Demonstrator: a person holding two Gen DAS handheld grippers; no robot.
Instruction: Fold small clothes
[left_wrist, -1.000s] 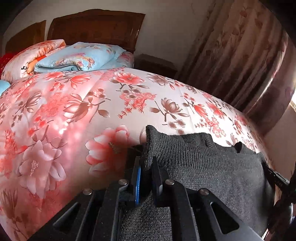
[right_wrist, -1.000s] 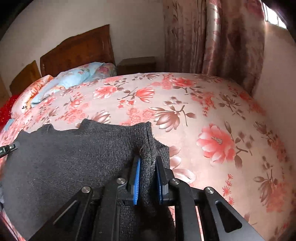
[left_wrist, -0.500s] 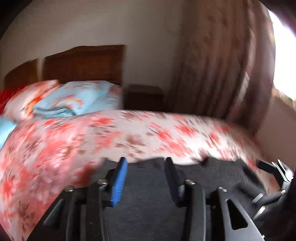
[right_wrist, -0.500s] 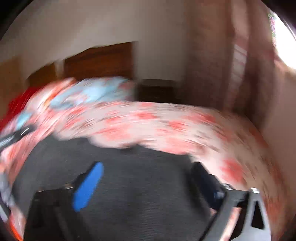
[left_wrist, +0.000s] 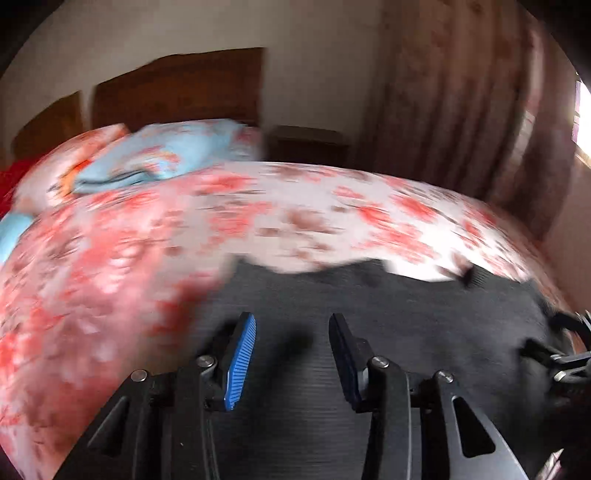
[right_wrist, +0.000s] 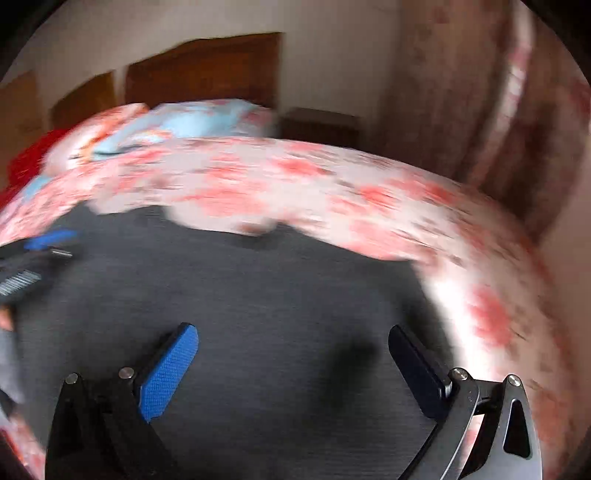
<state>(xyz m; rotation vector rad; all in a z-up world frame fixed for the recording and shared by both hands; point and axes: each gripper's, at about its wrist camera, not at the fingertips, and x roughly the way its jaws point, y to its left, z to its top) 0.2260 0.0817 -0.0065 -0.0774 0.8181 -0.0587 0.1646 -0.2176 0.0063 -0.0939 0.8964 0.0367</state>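
A dark grey knit garment (left_wrist: 388, 332) lies flat on the floral bed, also in the right wrist view (right_wrist: 258, 295). My left gripper (left_wrist: 291, 332) is open and empty above the garment's left part. My right gripper (right_wrist: 291, 350) is wide open and empty above its right part. Each gripper shows at the edge of the other's view: the right one (left_wrist: 565, 354) and the left one (right_wrist: 33, 254). Both views are motion-blurred.
The bed has a pink floral cover (left_wrist: 110, 277) with blue and floral pillows (left_wrist: 159, 155) at a wooden headboard (left_wrist: 177, 88). A dark nightstand (left_wrist: 310, 144) and brown curtains (left_wrist: 461, 110) stand beyond the bed's far right side.
Both grippers let go of the garment's edge, opened and pulled back and up. The garment now lies flat on the bed.
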